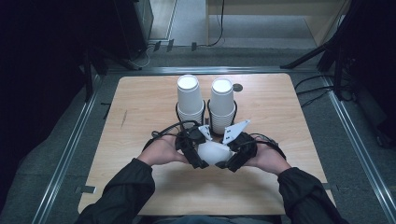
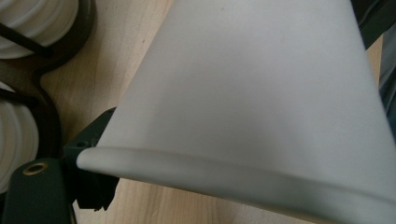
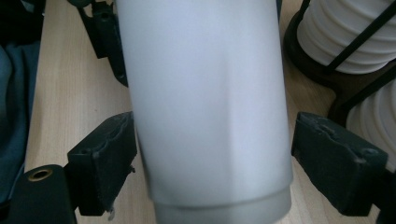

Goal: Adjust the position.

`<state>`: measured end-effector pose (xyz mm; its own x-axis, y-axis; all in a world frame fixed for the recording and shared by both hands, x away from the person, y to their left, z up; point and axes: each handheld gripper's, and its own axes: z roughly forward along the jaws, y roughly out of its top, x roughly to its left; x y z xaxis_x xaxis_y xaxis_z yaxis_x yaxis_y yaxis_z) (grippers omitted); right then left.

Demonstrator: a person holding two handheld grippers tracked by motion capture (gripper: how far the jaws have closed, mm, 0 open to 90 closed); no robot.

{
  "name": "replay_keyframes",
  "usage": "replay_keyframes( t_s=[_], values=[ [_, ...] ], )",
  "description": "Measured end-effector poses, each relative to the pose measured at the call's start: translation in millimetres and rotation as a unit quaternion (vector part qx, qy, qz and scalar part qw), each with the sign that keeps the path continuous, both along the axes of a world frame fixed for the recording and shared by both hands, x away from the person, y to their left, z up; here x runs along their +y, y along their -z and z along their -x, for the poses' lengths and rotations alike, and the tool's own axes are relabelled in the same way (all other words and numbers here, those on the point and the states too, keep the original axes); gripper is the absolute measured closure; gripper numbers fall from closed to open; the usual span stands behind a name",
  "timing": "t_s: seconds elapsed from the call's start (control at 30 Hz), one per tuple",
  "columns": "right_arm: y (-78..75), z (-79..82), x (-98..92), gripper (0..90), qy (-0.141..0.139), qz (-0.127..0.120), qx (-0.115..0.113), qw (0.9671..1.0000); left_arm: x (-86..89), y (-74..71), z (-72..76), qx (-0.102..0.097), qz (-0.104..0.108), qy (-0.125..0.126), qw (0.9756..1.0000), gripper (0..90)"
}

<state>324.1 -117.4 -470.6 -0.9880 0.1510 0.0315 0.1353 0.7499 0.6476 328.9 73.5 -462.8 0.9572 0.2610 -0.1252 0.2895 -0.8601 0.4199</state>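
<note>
Lying sideways before the cup holder (image 1: 205, 114): paper cup (image 1: 214, 153), rim-end pinched by left gripper (image 1: 198, 154); right gripper (image 1: 232, 158) spread astride base-end, not pressing.

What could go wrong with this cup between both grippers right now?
1. The white paper cup could crush or dent if either side squeezes: the right gripper straddles its narrow end, with a gap at one finger.
2. It could slip and drop onto the wooden table.
3. The two stacks of white cups in the black wire holder stand close behind; a swing could knock them.
</note>
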Motion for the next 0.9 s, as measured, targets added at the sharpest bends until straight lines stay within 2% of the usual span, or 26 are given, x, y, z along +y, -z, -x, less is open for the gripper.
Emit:
replay_keyframes(
  t_s=[0.17, 0.27, 0.43, 0.6, 0.63, 0.67, 0.7, 0.8, 0.9],
  values=[
    [2.1, 1.2, 3.9, 15.6, -0.009, 0.000, 0.006, 0.9999, -2.1, 2.1, 1.1, 0.005, 0.001, 0.003, 1.0000, 10.7],
    [2.7, 2.0, 5.5, 20.7, -0.019, -0.004, 0.010, 0.9998, -3.8, 3.0, 2.7, 0.003, -0.001, 0.002, 1.0000, 10.6],
    [3.5, 3.4, 5.6, 22.2, -0.026, 0.002, 0.003, 0.9996, -3.7, 3.6, 2.7, 0.006, -0.001, 0.005, 1.0000, 10.6],
    [1.7, 5.2, 5.6, 23.4, -0.027, 0.004, -0.001, 0.9996, -2.0, 2.4, 3.7, 0.001, 0.006, 0.009, 0.9999, 10.0],
    [1.1, 5.4, 5.5, 23.4, -0.028, 0.003, -0.002, 0.9996, -1.3, 1.4, 4.2, -0.010, 0.008, 0.015, 0.9998, 10.0],
    [0.6, 5.4, 5.4, 23.4, -0.028, 0.002, -0.004, 0.9996, -0.1, 0.8, 5.7, -0.021, 0.017, 0.017, 0.9995, 9.4],
    [0.1, 5.7, 5.2, 23.3, -0.027, 0.000, -0.004, 0.9996, 1.1, -0.2, 4.8, -0.022, 0.023, 0.022, 0.9993, 8.9],
    [-2.0, 3.9, 2.9, 23.0, -0.031, -0.015, 0.004, 0.9994, 4.0, -3.5, 4.1, -0.014, 0.050, 0.016, 0.9985, 5.7],
    [-4.5, 2.8, -0.4, 22.8, -0.028, -0.024, 0.000, 0.9993, 5.8, -6.6, 3.5, -0.014, 0.061, 0.010, 0.9980, 1.4]
  ],
)
